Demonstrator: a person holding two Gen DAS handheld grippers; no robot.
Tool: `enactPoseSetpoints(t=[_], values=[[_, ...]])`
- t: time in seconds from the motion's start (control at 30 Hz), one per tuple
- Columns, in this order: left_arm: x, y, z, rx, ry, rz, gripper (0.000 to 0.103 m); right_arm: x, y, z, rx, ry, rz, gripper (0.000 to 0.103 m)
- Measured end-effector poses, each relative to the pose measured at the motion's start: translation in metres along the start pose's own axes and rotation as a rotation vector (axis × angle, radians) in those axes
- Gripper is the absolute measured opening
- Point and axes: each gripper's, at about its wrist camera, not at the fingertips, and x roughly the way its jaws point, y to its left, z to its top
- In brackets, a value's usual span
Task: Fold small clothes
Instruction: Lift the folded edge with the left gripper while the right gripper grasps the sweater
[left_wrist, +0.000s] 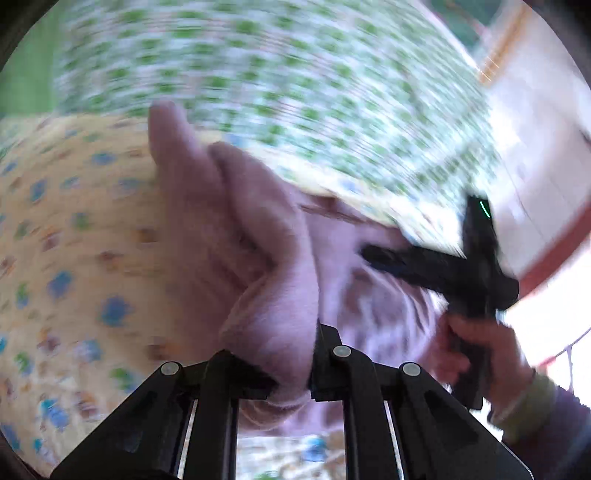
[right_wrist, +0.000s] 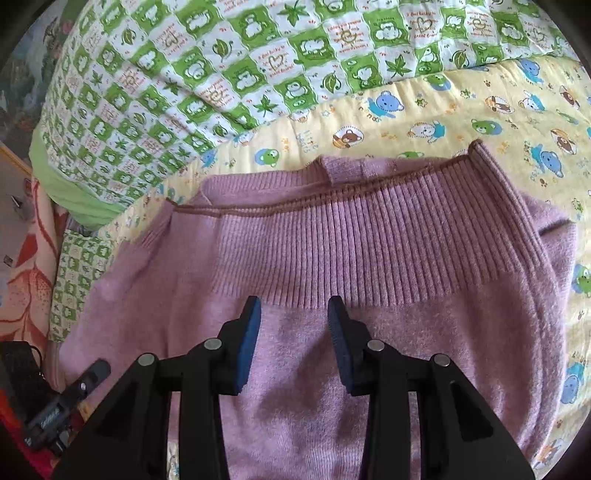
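A small pink knit sweater (right_wrist: 332, 369) lies on a yellow bear-print sheet (right_wrist: 461, 114), its ribbed hem (right_wrist: 369, 251) towards the far side. My right gripper (right_wrist: 294, 325) is open, its blue pads (right_wrist: 247, 347) just above the sweater near the hem, holding nothing. In the blurred left wrist view my left gripper (left_wrist: 291, 369) is shut on a bunched fold of the sweater (left_wrist: 258, 258) and holds it lifted above the sheet (left_wrist: 74, 240). The right gripper (left_wrist: 443, 266) and the hand on it show at the right there.
A green-and-white checked quilt (right_wrist: 221, 74) lies heaped beyond the sheet. A black strap and buckle (right_wrist: 55, 406) lie at the lower left on an orange-patterned cloth (right_wrist: 26, 288). A light wall or furniture (left_wrist: 535, 147) shows at the right in the left wrist view.
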Motion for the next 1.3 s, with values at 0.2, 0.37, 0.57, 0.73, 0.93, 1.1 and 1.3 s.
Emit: enactPoseSetpoints(t=[0.2, 0.37, 0.57, 0.73, 0.93, 1.1, 1.3], values=[[0.066, -0.046, -0.04, 0.162, 0.177, -0.016, 0.012, -0.013, -0.017, 0.001, 0.065, -0.018, 0.083, 0.044], [0.076, -0.038, -0.045, 0.127, 0.207, -0.013, 0.012, -0.011, -0.024, 0.001, 0.1, -0.026, 0.202, 0.061], [0.062, -0.029, -0.04, 0.094, 0.188, -0.031, 0.012, 0.015, -0.017, 0.008, 0.077, 0.032, 0.218, 0.064], [0.057, -0.028, -0.042, 0.104, 0.19, -0.017, 0.012, 0.051, 0.003, 0.025, 0.042, 0.104, 0.238, 0.05], [0.047, -0.064, -0.029, 0.178, 0.164, -0.053, 0.012, 0.041, 0.014, 0.04, 0.005, 0.073, 0.246, 0.017], [0.052, -0.111, -0.03, 0.259, 0.169, -0.143, 0.012, -0.038, 0.002, 0.04, -0.057, -0.076, 0.247, 0.016], [0.098, -0.144, -0.053, 0.312, 0.257, -0.161, 0.012, -0.061, -0.06, 0.026, -0.004, -0.092, 0.106, 0.016]])
